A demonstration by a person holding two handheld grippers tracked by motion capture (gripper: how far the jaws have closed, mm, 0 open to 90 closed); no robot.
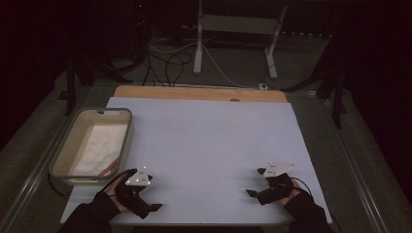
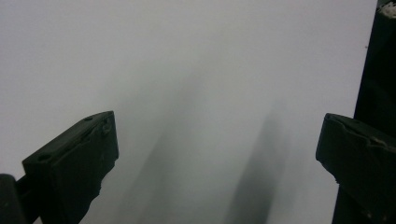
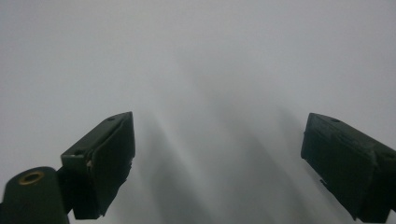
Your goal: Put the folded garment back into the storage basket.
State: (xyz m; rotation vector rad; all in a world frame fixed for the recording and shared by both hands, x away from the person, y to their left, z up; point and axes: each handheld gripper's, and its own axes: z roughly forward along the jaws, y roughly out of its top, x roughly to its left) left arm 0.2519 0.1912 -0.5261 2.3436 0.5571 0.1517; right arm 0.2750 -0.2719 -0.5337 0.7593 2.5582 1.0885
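Both grippers rest low over the near edge of the table, one in each gloved hand. On the person's left, the left gripper (image 1: 145, 194) sits close to the near-left corner of the pale sheet (image 1: 204, 141) that covers the tabletop, and its jaws stand wide apart with nothing between them; in the left gripper view the two black jaws frame only bare sheet and their own soft shadows. Over by the near-right corner, the right gripper (image 1: 256, 182) points inward across the sheet, its jaws likewise spread wide and holding nothing, which the right gripper view confirms. Each gripper carries a grey three-cornered plate on top. Just beyond the left gripper, along the left edge of the table, stands a clear rectangular container (image 1: 63, 150) with a white cloth (image 1: 99, 148) lying inside it. A strip of wooden tabletop (image 1: 194, 93) shows past the sheet's far edge.
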